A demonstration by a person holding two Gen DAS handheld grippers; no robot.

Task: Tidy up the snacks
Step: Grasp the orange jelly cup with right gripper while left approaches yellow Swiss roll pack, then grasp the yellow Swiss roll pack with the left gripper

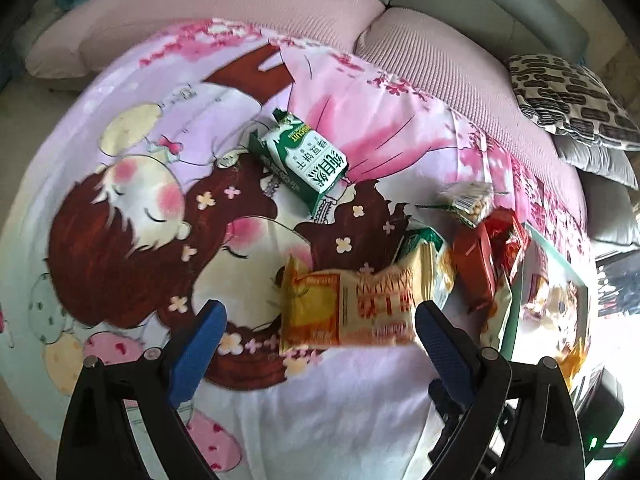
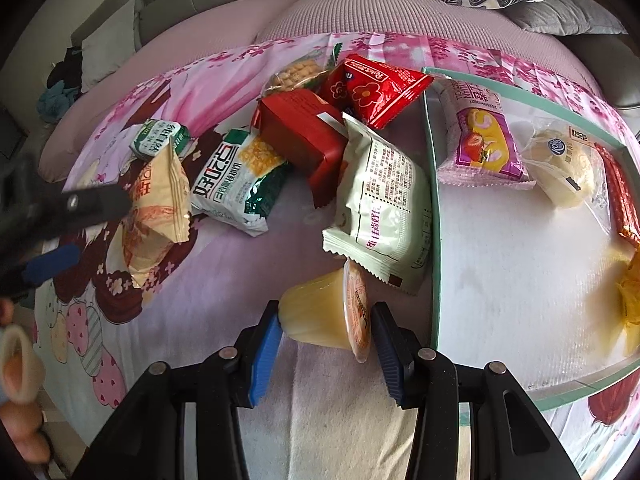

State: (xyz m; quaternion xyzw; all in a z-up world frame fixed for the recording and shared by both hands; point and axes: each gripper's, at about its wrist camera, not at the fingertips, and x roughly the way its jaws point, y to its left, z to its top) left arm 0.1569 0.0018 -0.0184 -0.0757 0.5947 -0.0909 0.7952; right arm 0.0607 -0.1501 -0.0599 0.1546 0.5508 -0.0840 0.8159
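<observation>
Right wrist view: right tongs [image 2: 326,312] partly closed, blue pads pressing both sides of a pale yellow, translucent plastic jelly cup [image 2: 312,320]. Cup held on its side, foil lid turned toward the shallow white tray with a teal rim [image 2: 434,200] just beside it. Gripped across the soft body, probably because the walls give the pads something to bite on where the lid rim would not. Held low over the cartoon-printed pink sheet [image 2: 208,280], close to the tray's near corner, apparently for a short carry over the rim.

Already inside the tray: a pink-and-purple strawberry roll-cake packet [image 2: 480,148] and a pale round bun in clear wrap [image 2: 564,168], lined along the far side, leaving the middle bare for more. Heaped outside the rim, unsorted: a red foil packet with a flower [image 2: 376,92], a red cardboard carton [image 2: 304,132], a white packet lying print-side up [image 2: 384,204] against the rim, and a green-and-white corn snack bag [image 2: 236,176].

Left wrist view: left tongs [image 1: 320,308] spread wide, pointing steeply down over a tan-and-orange crimped snack packet [image 1: 348,308]. Packet between the jaws, touching one side, clear of the other; no grip evident. Farther off, alone on the sheet, a green-and-white biscuit packet [image 1: 304,160].
</observation>
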